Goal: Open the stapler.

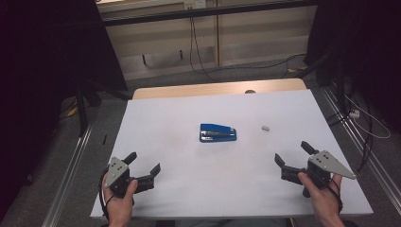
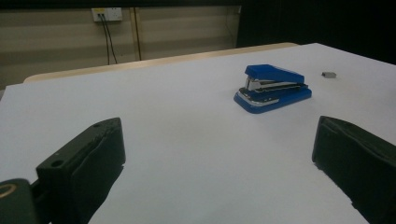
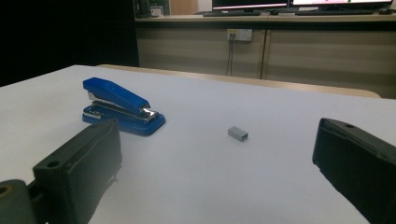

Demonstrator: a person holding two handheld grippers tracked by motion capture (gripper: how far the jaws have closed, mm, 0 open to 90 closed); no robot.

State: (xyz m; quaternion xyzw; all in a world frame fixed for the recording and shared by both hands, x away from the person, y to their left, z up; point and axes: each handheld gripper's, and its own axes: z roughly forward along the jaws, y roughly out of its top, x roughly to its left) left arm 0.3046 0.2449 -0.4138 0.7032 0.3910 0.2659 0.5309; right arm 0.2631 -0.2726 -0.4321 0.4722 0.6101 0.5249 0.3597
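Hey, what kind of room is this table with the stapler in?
Probably a lab or office workroom: monitors sit on a back counter, wall sockets have cables plugged in, and a blue stapler lies on the white table.

Left hand-held gripper (image 1: 143, 165): black body, two chunky black jaws, grey three-cornered top plate with dark screw holes. Right hand-held gripper (image 1: 292, 153): same build. Black cable loops at each wrist.
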